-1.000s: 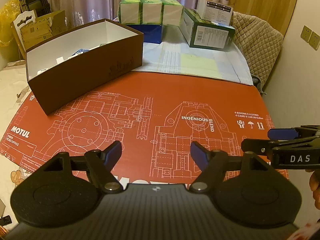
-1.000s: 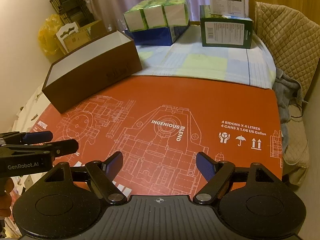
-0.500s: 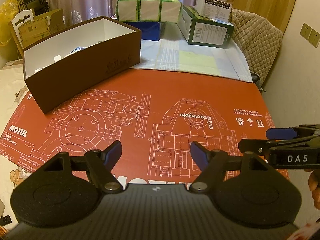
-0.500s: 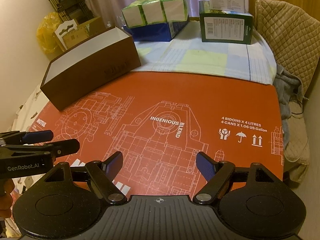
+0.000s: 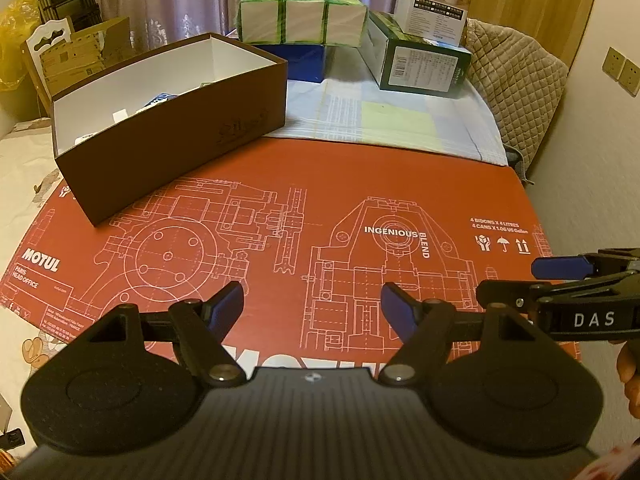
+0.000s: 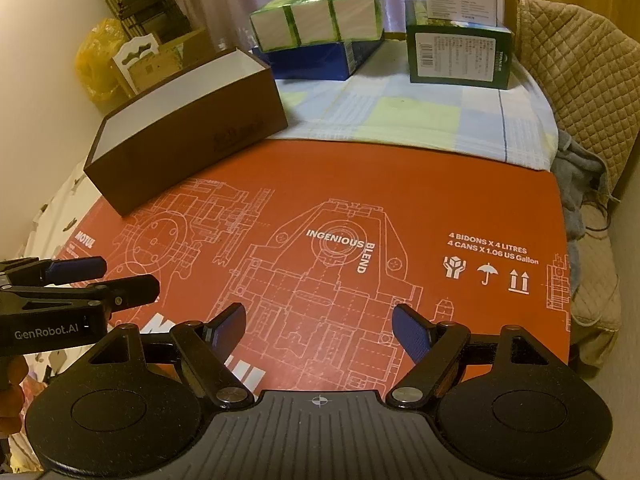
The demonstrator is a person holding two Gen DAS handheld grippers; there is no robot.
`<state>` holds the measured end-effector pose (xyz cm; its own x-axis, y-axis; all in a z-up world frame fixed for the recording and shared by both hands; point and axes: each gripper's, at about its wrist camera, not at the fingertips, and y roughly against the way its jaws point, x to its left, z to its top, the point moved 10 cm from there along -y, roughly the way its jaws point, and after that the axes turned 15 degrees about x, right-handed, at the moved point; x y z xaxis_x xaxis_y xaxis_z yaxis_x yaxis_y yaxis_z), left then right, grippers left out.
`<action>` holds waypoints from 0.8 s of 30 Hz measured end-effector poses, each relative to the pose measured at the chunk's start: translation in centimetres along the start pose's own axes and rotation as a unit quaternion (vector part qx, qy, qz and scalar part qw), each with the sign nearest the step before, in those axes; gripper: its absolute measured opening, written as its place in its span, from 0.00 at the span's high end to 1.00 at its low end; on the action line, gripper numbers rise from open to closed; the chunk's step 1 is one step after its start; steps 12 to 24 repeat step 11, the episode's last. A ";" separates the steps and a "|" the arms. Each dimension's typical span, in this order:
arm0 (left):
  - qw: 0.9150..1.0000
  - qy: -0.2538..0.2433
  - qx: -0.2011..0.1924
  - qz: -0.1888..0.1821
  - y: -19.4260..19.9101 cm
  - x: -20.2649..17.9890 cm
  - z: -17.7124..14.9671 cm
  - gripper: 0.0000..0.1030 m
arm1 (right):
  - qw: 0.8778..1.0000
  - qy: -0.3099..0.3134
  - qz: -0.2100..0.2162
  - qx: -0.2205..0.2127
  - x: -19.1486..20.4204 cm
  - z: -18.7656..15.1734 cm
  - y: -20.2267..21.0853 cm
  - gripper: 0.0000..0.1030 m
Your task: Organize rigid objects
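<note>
While both tongs, left (image 5: 312, 304) and right (image 6: 318, 322), gape empty over the "MOTUL" mat (image 5: 360, 184), the brown box (image 5: 172, 128) runs diagonally, far-right to near-left

brown box (image 5: 168, 148): matt cardboard | red sheet (image 5: 360, 184): smooth printed card | chair cover (image 5: 516, 92): quilted cloth

Red mat (image 5: 360, 176), white blueprint lines; brown box (image 5: 172, 148), white inside; blue-padded fingers (image 5: 230, 304).

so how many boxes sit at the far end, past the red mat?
4: green pack atop the blue box at back centre; white box atop the green box to its right. More may hide behind.
</note>
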<state>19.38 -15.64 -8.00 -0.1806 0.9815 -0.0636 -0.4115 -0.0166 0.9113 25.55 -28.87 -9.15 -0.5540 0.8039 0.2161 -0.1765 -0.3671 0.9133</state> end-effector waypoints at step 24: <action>1.000 0.004 -0.005 0.007 0.6 0.5 0.1 0.29 | 1.000 0.009 0.002 0.000 0.7 0.3 -0.1 0.25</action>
